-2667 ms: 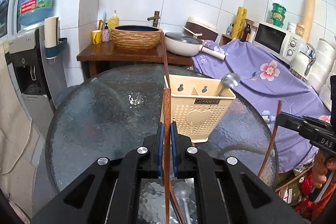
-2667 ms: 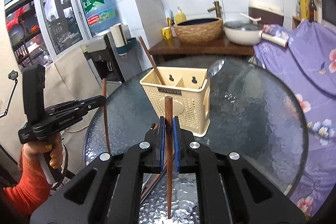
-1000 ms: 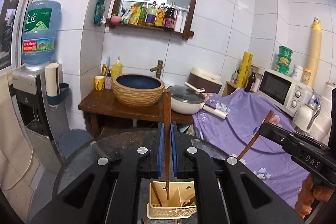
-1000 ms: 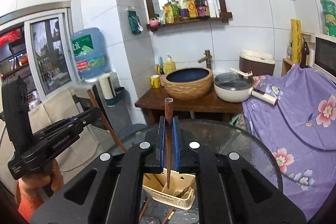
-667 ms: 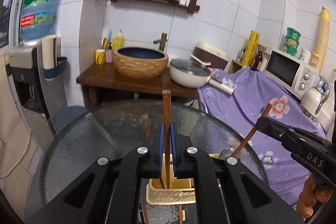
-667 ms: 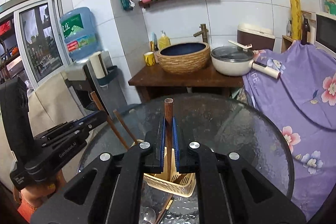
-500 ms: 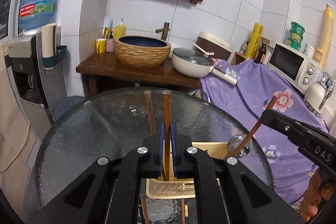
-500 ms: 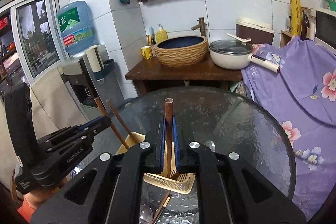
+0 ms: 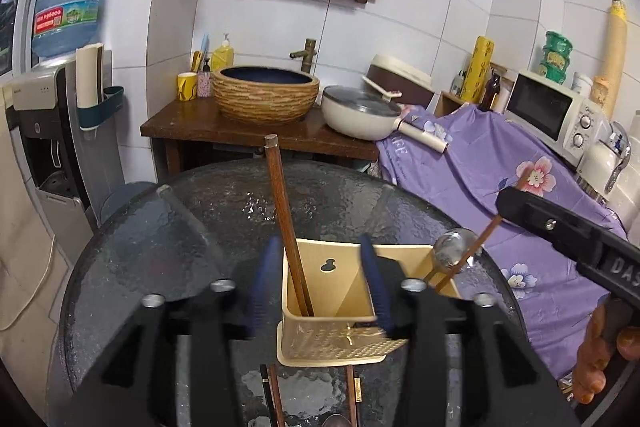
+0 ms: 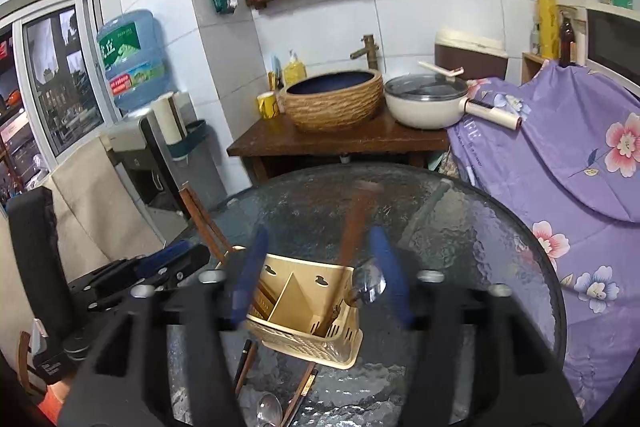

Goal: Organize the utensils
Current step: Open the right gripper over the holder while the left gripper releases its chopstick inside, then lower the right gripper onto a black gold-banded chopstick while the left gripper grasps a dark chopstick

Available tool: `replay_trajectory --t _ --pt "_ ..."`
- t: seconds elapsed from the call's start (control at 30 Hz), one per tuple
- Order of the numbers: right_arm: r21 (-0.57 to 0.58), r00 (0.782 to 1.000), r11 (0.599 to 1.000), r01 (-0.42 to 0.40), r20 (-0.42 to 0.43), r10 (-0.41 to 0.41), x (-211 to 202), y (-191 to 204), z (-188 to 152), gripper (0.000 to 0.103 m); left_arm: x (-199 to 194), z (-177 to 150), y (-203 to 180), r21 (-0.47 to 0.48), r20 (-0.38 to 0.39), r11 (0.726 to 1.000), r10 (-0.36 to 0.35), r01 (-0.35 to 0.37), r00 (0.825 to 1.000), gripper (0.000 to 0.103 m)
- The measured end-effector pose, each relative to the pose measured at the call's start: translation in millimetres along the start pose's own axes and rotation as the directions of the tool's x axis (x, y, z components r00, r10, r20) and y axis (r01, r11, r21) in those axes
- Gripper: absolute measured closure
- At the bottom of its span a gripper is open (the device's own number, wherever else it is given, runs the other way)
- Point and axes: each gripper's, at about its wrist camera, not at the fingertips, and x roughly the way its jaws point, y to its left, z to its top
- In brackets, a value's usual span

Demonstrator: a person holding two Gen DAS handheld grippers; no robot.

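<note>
Both chopsticks let go over the cream utensil caddy (image 9: pixel 340 311)

Left gripper (image 9: pixel 320 283) and right gripper (image 10: pixel 320 275) gape, released; the right chopstick (image 10: pixel 356 227), blurred above the caddy, may bounce out.

Perhaps six chopsticks (image 9: pixel 285 227), two spoons (image 9: pixel 451 247).

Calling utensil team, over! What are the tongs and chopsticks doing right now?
Left tongs open, right tongs open. Chopsticks in the beige holder. More utensils on glass table.
</note>
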Motion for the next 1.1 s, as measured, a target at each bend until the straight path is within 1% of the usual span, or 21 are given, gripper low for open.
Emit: replay_trajectory --t 0.07,0.13,0.23,0.3,0.37,0.4,0.43,0.47,0.5,0.53,0.57,0.6,0.7,0.8,0.97,1.1 --pt "-0.016 1.000 1.000 0.020 0.025 -0.020 -8.0 2.2 -7.6 0.046 -10.8 -7.5 0.1 0.017 0.015 1.000 0.001 -0.001 1.000 0.051" --pt "-0.029 0.998 0.999 0.040 0.046 -0.039 -16.9 5.0 -19.3 0.046 -16.9 -16.4 0.6 0.031 0.013 0.999 0.016 -0.016 1.000 0.042" --pt "-0.043 0.997 0.998 0.047 0.065 -0.044 -28.7 10.5 -41.8 0.046 -24.1 -35.9 5.9 0.051 -0.010 0.998 0.037 -0.037 0.999 0.040" --pt "-0.057 0.999 0.998 0.040 0.038 -0.038 -29.6 14.0 -60.5 0.046 -24.2 -52.0 11.9 0.075 -0.040 0.996 0.051 -0.048 0.998 0.040" --pt "-0.066 1.000 0.998 0.020 0.001 -0.019 -26.5 16.5 -82.2 0.044 -18.4 -72.4 19.1 0.108 -0.092 0.991 0.082 -0.072 0.992 0.040" --pt "-0.084 0.999 0.996 0.018 -0.039 -0.021 -20.4 19.6 -99.5 0.042 -14.0 -82.1 23.4 0.118 -0.121 0.990 0.093 -0.079 0.988 0.041" --pt "-0.095 0.998 0.995 0.020 -0.060 -0.026 -15.8 20.5 -109.3 0.041 -10.8 -92.1 28.3 0.120 -0.146 0.989 0.098 -0.081 0.984 0.043" --pt "-0.113 0.995 0.993 0.025 -0.094 -0.035 -8.6 23.1 -127.0 0.041 -6.4 -103.0 33.8 0.114 -0.177 0.990 0.104 -0.084 0.979 0.045" --pt "-0.121 0.992 0.992 0.024 -0.116 -0.039 -3.7 24.1 -138.1 0.041 -3.9 -111.0 38.1 0.104 -0.199 0.991 0.105 -0.085 0.974 0.051" --pt "-0.122 0.988 0.992 0.020 -0.147 -0.038 2.2 24.1 -151.8 0.041 0.1 -119.9 43.3 0.090 -0.229 0.993 0.102 -0.083 0.968 0.056" --pt "-0.114 0.984 0.993 0.014 -0.177 -0.034 7.9 23.8 -163.3 0.041 4.9 -131.0 49.0 0.077 -0.262 0.994 0.095 -0.078 0.960 0.058" --pt "-0.095 0.976 0.995 0.005 -0.217 -0.026 15.2 21.5 -177.1 0.041 6.6 -137.7 50.6 0.072 -0.277 0.994 0.094 -0.077 0.956 0.062" --pt "-0.068 0.957 0.998 0.004 -0.289 -0.023 27.1 20.7 -204.8 0.041 9.6 -155.0 54.9 0.068 -0.307 0.995 0.092 -0.075 0.947 0.065" --pt "-0.097 0.951 0.995 0.013 -0.307 -0.043 27.9 28.7 -221.7 0.041 11.5 -162.8 53.6 0.070 -0.325 0.996 0.072 -0.052 0.943 0.068" --pt "-0.115 0.941 0.993 0.023 -0.332 -0.060 32.9 36.6 -233.0 0.041 16.8 -170.7 47.7 0.072 -0.347 0.997 0.061 -0.039 0.936 0.069" --pt "-0.157 0.935 0.987 0.046 -0.340 -0.098 37.2 44.0 -236.6 0.041 20.0 -178.5 42.9 0.079 -0.359 0.996 0.058 -0.031 0.932 0.071"
